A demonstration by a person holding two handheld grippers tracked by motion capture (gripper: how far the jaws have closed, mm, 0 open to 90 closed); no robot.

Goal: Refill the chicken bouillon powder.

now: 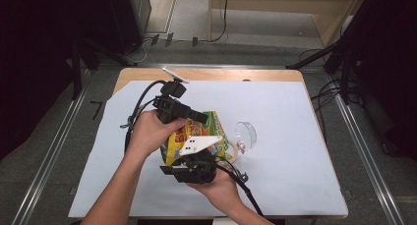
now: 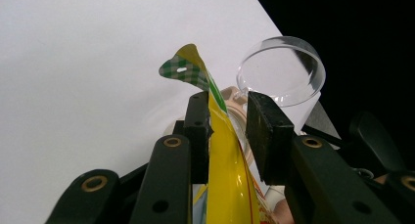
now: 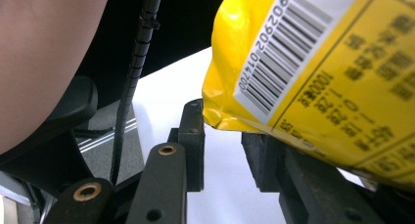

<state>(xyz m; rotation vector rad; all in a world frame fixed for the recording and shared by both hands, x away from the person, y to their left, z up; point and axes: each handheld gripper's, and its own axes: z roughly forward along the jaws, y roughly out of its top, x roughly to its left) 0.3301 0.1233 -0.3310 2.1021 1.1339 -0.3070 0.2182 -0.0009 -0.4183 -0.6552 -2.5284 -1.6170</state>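
Note:
A yellow snack bag [image 1: 217, 125] with green print is held up over the middle of the table between both hands. My left gripper [image 1: 197, 116] reaches in from the left. In the left gripper view its jaws [image 2: 227, 106] straddle the bag's thin top edge [image 2: 224, 175]; the left pad touches it, while a gap shows at the right pad. My right gripper [image 1: 194, 164] comes from below, under its white three-cornered plate. In the right gripper view the bag's barcode side [image 3: 318, 62] lies over the right jaw, and the jaws [image 3: 222, 125] stand apart.
A clear plastic cup [image 1: 246, 135] lies on its side just right of the bag, also seen past the left jaws [image 2: 281, 70]. A beige ring [image 2: 236, 96] sits beside it. A pale sheet [image 1: 285, 176] covers the wooden table. Dark stands and cables flank the table.

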